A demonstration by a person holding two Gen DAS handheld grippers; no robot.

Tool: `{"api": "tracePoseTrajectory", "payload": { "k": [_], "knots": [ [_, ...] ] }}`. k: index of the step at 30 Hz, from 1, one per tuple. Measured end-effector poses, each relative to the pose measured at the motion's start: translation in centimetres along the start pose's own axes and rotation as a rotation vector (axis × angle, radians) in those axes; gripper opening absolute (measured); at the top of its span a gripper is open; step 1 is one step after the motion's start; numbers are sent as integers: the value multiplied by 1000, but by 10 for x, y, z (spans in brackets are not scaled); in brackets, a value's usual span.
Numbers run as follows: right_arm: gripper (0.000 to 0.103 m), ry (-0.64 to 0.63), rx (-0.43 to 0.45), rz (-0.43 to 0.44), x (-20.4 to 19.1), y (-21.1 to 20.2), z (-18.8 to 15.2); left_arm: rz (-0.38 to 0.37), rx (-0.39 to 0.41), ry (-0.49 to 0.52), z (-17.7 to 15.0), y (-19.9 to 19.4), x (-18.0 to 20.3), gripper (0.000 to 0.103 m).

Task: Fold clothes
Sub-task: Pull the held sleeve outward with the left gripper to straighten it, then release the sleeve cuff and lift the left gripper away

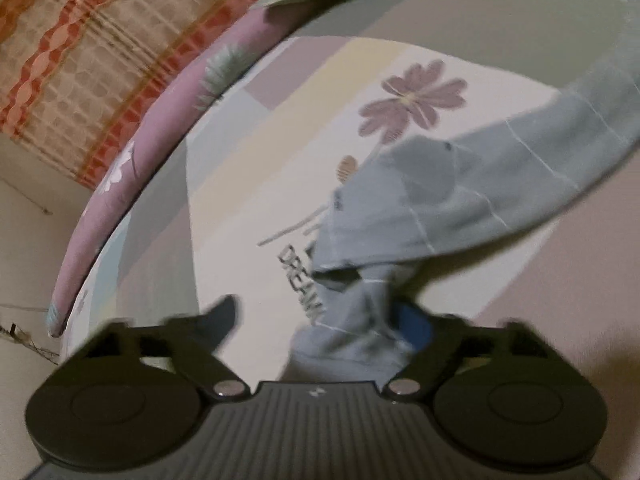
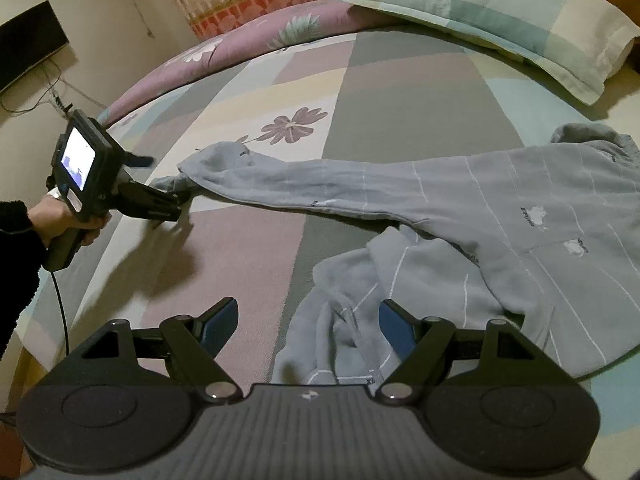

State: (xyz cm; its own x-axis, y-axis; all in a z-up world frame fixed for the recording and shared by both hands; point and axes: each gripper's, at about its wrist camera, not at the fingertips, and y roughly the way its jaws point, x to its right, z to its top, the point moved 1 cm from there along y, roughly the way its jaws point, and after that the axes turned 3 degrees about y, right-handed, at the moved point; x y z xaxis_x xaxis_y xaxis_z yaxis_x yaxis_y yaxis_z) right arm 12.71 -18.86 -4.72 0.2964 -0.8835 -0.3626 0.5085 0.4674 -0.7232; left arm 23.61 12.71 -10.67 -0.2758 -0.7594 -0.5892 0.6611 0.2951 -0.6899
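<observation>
**Fleece top spread on the patchwork bed**

While the left gripper (image 1: 324, 320) blurs, its jaws half parted around the cuff of the soft grey-blue striped fleece top (image 2: 500, 216), whether they pinch it is unclear. The right gripper (image 2: 308, 328) stands spread over the crumpled hem. Smooth bedsheet (image 2: 248, 248) lies open leftward; a pillow (image 2: 500, 12) sits beyond.
</observation>
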Motion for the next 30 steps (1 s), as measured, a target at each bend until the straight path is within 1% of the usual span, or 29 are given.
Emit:
{"api": "tracePoseTrajectory", "payload": {
  "k": [1, 2, 4, 6, 9, 11, 14, 17, 19, 20, 21, 22, 23, 26, 30],
  "knots": [
    [81, -2, 0, -3, 0, 0, 0, -19, -7, -19, -1, 1, -3, 41],
    [81, -2, 1, -5, 0, 0, 0, -29, -15, -38, -1, 1, -6, 38],
    [81, 5, 2, -11, 2, 0, 0, 6, -25, -26, -3, 0, -12, 29],
    [81, 11, 3, -12, 4, 0, 0, 56, -37, -5, -5, 2, -19, 28],
    [81, 13, 3, -13, 4, 1, 0, 141, -54, -4, -3, 8, -41, 27],
    [81, 12, 3, -14, 4, 1, 0, 197, -60, -18, 0, 10, -58, 27],
    [81, 9, 4, -14, 4, 1, 0, 258, -56, -46, 6, 11, -82, 27],
    [81, 10, 4, -16, 4, 0, 0, 300, -43, -74, 11, 12, -102, 32],
    [81, 10, 3, -17, 4, 0, 0, 309, -38, -87, 13, 13, -111, 36],
    [81, 9, 2, -17, 4, 0, -1, 302, -47, -94, 13, 16, -115, 41],
    [81, 8, 2, -17, 3, 0, -1, 303, -59, -101, 11, 19, -118, 48],
    [81, 6, 1, -17, 3, 0, -1, 308, -69, -109, 10, 22, -119, 54],
    [81, 4, 1, -16, 2, 0, -2, 308, -82, -110, 7, 25, -120, 55],
    [81, 2, 1, -16, 2, -2, -2, 326, -126, -116, -3, 30, -121, 55],
    [81, 9, 1, -16, 4, -1, -2, 306, -177, -168, -19, 32, -129, 55]
  ]
}}
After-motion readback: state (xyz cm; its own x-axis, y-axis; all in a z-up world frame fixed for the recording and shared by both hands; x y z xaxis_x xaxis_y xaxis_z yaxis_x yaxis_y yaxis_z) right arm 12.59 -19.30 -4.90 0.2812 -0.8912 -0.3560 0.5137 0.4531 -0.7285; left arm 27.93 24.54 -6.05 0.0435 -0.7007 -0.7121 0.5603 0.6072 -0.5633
